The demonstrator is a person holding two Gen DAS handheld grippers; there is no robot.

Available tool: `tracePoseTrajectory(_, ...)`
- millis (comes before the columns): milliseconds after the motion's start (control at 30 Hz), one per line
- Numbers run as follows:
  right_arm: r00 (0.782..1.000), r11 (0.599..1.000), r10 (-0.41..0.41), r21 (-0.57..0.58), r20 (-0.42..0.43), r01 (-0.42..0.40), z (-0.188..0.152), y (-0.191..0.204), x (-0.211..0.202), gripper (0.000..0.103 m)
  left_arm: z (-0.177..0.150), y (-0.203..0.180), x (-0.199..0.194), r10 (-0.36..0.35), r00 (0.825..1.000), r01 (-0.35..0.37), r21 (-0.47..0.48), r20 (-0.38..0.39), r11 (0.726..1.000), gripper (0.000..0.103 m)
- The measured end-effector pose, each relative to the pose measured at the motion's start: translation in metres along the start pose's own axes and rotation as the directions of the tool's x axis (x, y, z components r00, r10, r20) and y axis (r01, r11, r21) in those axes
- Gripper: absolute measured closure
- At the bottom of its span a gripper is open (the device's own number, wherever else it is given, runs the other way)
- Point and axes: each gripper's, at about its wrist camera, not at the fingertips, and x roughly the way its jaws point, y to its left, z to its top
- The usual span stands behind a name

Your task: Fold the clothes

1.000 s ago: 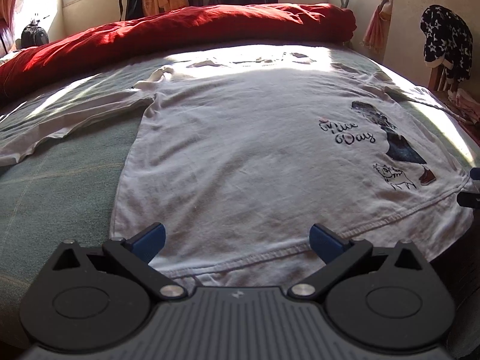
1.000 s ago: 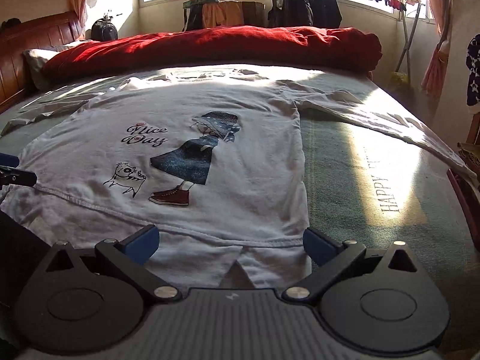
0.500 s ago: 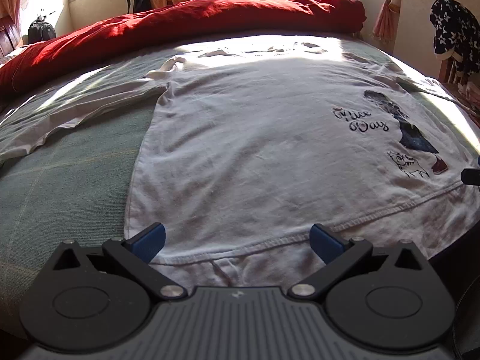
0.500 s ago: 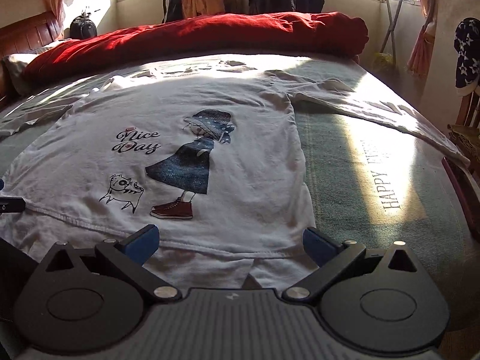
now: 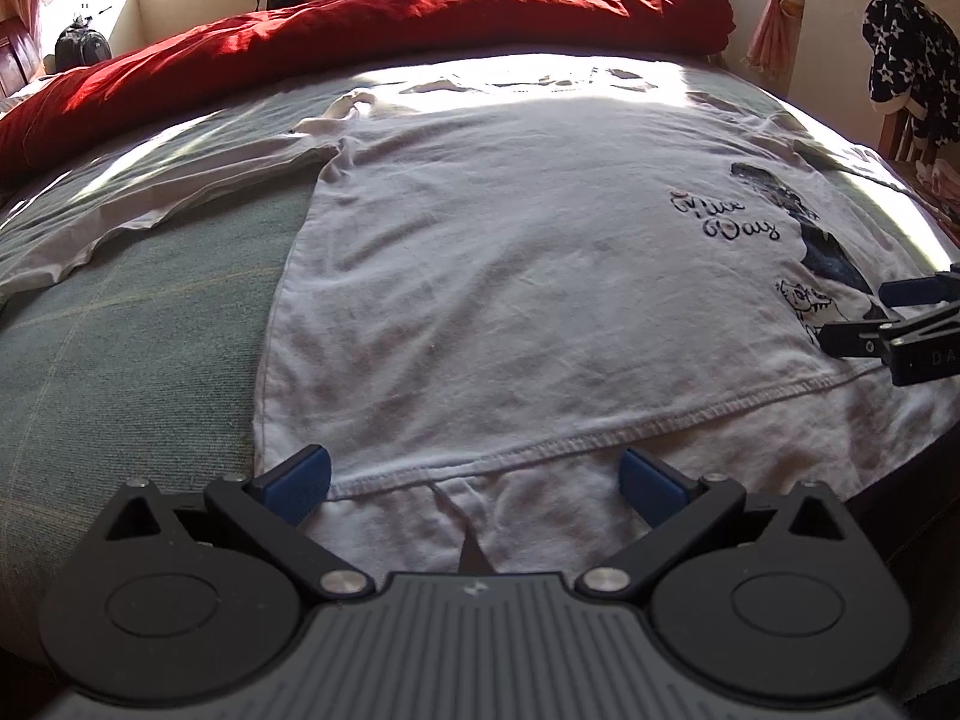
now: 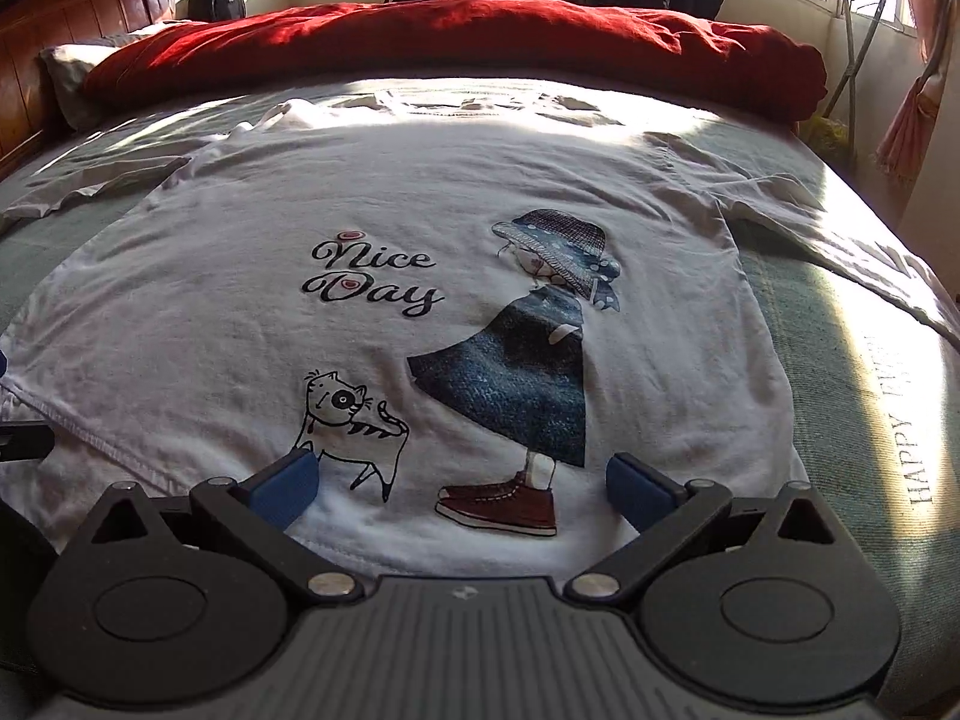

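Both grippers are brought forward and lower over the bed's near edge compared with a second ago: the hem that lay well ahead of the left gripper (image 5: pixel 474 477) is now met between its blue pads, and the right gripper (image 6: pixel 461 483) is carried past the hem, so that the printed cat and red shoe are framed between its fingers. The white long-sleeved shirt (image 6: pixel 420 180) is spread flat, print up, on the green bedspread (image 5: pixel 150 312), hem nearest, sleeves stretched out to either side, a red duvet (image 6: pixel 456 30) bunched beyond the collar. Both pairs of jaws are held wide apart and nothing is gripped. Whether the pads already touch the cloth cannot be told from these low views. A hem grasp seems prepared, though no fold is seen in the shirt
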Motion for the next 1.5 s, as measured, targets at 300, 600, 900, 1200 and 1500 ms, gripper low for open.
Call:
tracePoseTrajectory(300, 1.000, 1.000, -0.002, 0.024, 0.026, 0.001, -0.008, -0.003, -0.001, 0.000, -0.006, 0.006, -0.011, -0.012, 1.000, 0.012, 0.000, -0.009, 1.000, 0.001)
tracePoseTrajectory(600, 1.000, 0.999, -0.008, 0.033, 0.025, 0.007, -0.009, -0.004, -0.004, 0.000, 0.039, 0.006, -0.007, -0.057, 0.993, 0.057, 0.005, 0.104, 0.998, 0.001)
tracePoseTrajectory(900, 1.000, 0.997, 0.010, 0.074, 0.013, -0.011, -0.015, -0.008, -0.011, 0.000, 0.012, 0.010, 0.020, -0.081, 0.996, 0.085, -0.077, 0.049, 0.993, 0.001)
tracePoseTrajectory(1200, 0.996, 0.997, -0.030, 0.066, -0.090, 0.036, 0.000, -0.002, -0.005, 0.000, 0.005, 0.017, 0.014, -0.104, 0.993, 0.108, -0.080, 0.058, 0.991, 0.001)
tracePoseTrajectory(1500, 0.984, 0.995, -0.045, 0.075, -0.173, 0.059, 0.011, 0.000, 0.000, 0.000, 0.001, 0.021, 0.012, -0.128, 0.989, 0.133, -0.067, 0.069, 0.989, 0.001)
